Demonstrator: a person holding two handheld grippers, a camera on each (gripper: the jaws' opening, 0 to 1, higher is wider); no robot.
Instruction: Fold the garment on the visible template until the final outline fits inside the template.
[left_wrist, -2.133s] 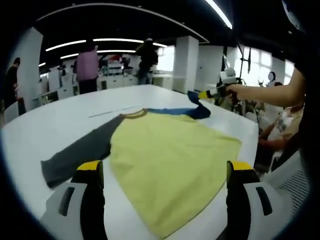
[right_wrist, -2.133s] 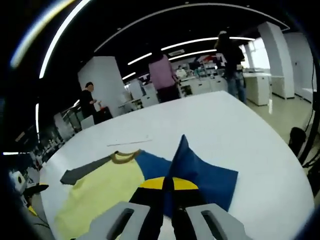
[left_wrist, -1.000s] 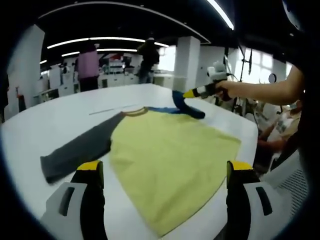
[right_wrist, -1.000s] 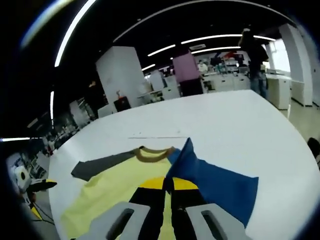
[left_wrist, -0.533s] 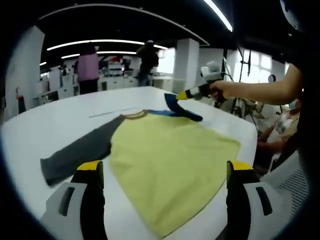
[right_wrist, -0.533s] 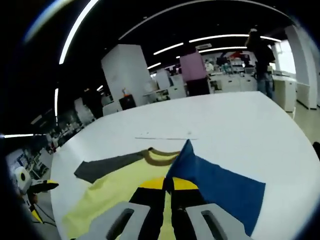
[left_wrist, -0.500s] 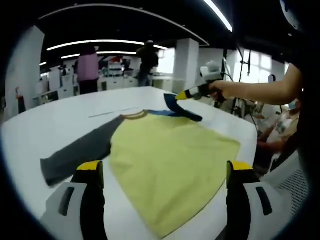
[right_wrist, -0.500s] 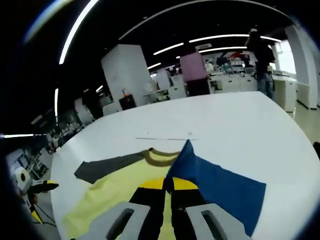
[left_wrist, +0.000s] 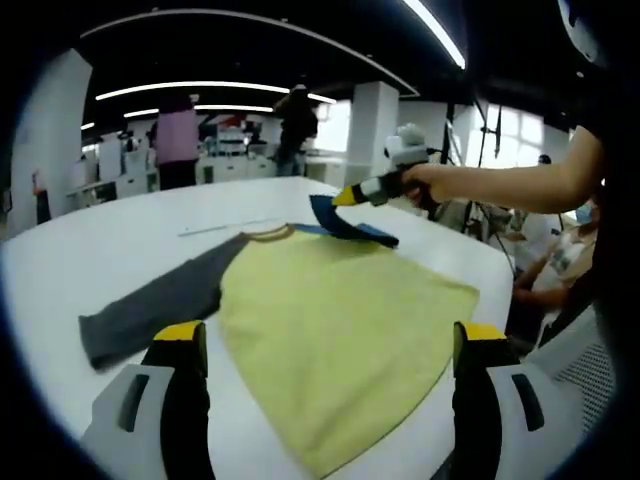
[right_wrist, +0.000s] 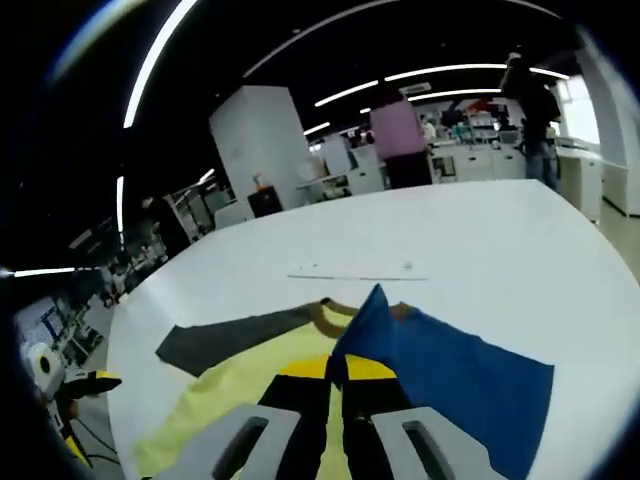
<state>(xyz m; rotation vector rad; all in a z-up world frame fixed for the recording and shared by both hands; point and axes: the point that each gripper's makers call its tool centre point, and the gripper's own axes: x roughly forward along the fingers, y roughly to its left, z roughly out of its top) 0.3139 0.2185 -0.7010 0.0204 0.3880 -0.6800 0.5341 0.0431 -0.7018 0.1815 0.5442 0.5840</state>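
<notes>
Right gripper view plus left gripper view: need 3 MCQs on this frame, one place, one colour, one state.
1. Where does the grey sleeve lie in the left gripper view?
A. left of the yellow body
B. right of the yellow body
C. folded on top of it

2. What colour is the sleeve in the right gripper's jaws?
A. grey
B. blue
C. pink

3. How are the left gripper's jaws?
A. shut on the hem
B. shut on the collar
C. open, holding nothing

Answers:
1 A: the grey sleeve stretches flat on the white table, left of the shirt's yellow body.
2 B: the blue sleeve rises to a peak at the shut jaws.
3 C: the two jaws stand wide apart above the shirt.
</notes>
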